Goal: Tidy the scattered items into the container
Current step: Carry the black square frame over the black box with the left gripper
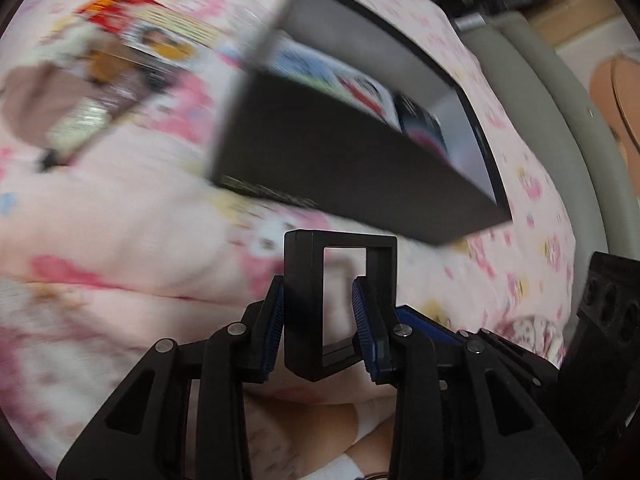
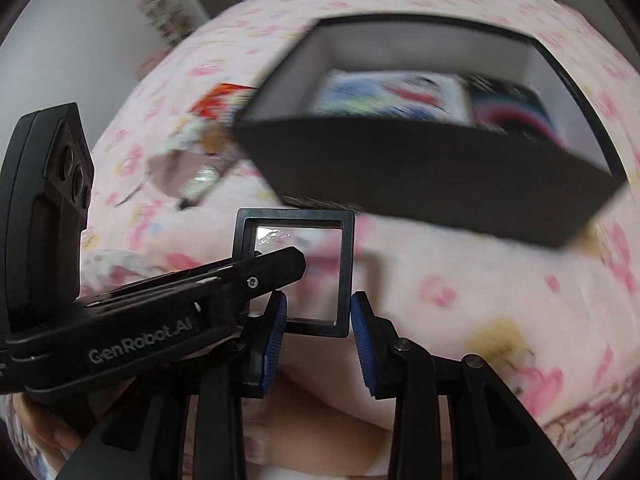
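While both claws pinch it, the black square frame [image 2: 294, 272] — clear-windowed — hangs near the box [image 2: 420, 176].

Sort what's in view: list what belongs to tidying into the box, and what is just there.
Part of the job:
- black-framed clear display case, held by both hand-held grippers
- black box, already holding printed items
- scattered packets and cards on the bed

Just there:
- pink patterned bedspread
- grey bed frame
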The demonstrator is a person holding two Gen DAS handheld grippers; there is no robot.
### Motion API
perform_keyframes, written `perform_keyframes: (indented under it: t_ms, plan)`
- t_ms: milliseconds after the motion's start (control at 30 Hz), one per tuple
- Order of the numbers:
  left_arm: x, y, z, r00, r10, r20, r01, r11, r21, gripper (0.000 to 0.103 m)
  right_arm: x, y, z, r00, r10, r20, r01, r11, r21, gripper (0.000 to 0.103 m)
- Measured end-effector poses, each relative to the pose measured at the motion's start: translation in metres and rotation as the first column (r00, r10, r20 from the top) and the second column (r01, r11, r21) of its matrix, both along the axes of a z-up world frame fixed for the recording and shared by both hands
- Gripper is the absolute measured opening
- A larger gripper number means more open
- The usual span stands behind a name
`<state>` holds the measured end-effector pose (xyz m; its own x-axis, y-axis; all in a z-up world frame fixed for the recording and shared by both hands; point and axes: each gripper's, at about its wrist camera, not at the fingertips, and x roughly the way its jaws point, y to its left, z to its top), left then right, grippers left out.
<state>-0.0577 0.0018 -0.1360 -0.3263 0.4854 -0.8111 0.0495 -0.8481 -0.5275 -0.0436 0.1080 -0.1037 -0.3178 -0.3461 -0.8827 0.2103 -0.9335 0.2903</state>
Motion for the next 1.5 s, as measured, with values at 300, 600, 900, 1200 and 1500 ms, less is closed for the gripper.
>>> perform_keyframes:
  t_ms: [300,600,900,1200,1500]
  plan:
    - [-0.010,0.001,-0.026,1.000,-0.022,0.021,0.023,0.999,-0.022,0.032,-0.007,0.048,-0.024,0.992,-0.089,0.086,0.098,0.990,-0.106,0.030]
    - [-0.010,0.001,-0.032,0.999,-0.053,0.012,0.053,0.999,-0.011,0.023,-0.024,0.041,-0.055,0.985,-0.054,0.166,0.079,0.985,-0.154,0.028]
    - [0.000,0.010,0.038,0.990,-0.069,-0.125,0.071,0.997,0.011,0.022,-0.018,0.055,0.016,0.998,-0.057,-0.021,0.054,0.991,-0.126,0.024]
    - [-0.082,0.030,0.108,0.967,-0.045,-0.250,0.029,0.997,-0.068,0.023,-0.093,0.062,0.095,0.976,-0.017,-0.218,0.000,0.997,-0.078,0.024]
    - [-0.182,0.027,0.070,0.991,0.009,-0.133,-0.024,0.994,-0.110,0.023,-0.200,0.078,0.056,0.993,0.035,-0.115,-0.055,0.983,-0.173,0.025]
